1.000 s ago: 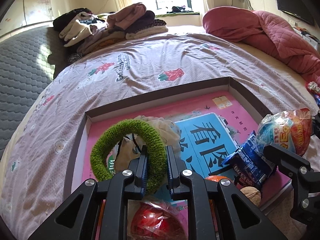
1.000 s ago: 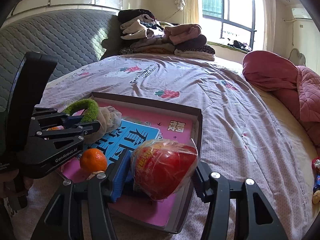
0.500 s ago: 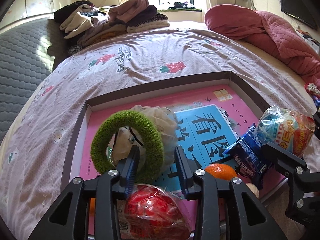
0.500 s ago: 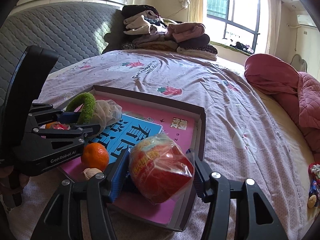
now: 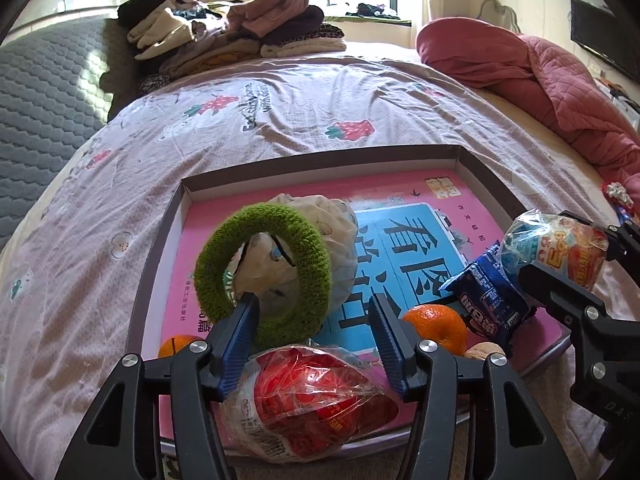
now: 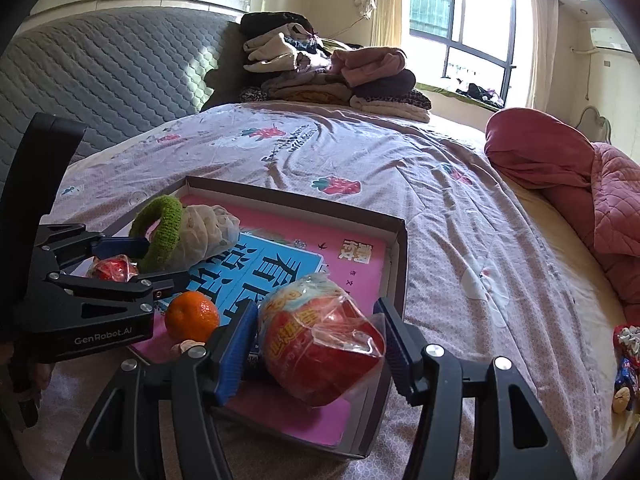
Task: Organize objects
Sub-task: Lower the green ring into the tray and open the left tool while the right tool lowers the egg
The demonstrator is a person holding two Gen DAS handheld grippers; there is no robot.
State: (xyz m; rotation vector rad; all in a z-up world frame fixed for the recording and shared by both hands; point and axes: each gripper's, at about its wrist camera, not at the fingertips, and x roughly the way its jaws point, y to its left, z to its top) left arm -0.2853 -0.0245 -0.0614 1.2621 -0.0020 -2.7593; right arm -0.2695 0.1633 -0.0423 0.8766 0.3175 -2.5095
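Observation:
A shallow cardboard tray (image 5: 320, 162) lies on the bed, its floor printed pink and blue. In it a green knitted ring (image 5: 264, 272) leans on a pale cloth bundle (image 5: 340, 240). My left gripper (image 5: 313, 304) is opening; the ring's lower arc sits loose between its fingers, with neither pad pressing it. Under that gripper lies a red wrapped snack bag (image 5: 312, 400). My right gripper (image 6: 317, 308) holds another wrapped snack bag (image 6: 320, 340) at the tray's right side. Its jaws are opening slowly, and the wrapper still touches both pads. A blue packet (image 5: 488, 300) lies below that bag.
Two oranges (image 5: 436, 326) (image 5: 176, 344) and a walnut (image 5: 486, 350) lie in the tray's near part. Folded clothes (image 5: 240, 28) are stacked at the bed's far end, beside a grey quilted headboard (image 6: 100, 72). A red quilt (image 5: 540, 68) lies at the right. Small items (image 6: 628, 356) rest on the sheet.
The left jaws have opened wide off the green ring, which now leans on the cloth bundle. The right jaws have widened slightly around the snack bag.

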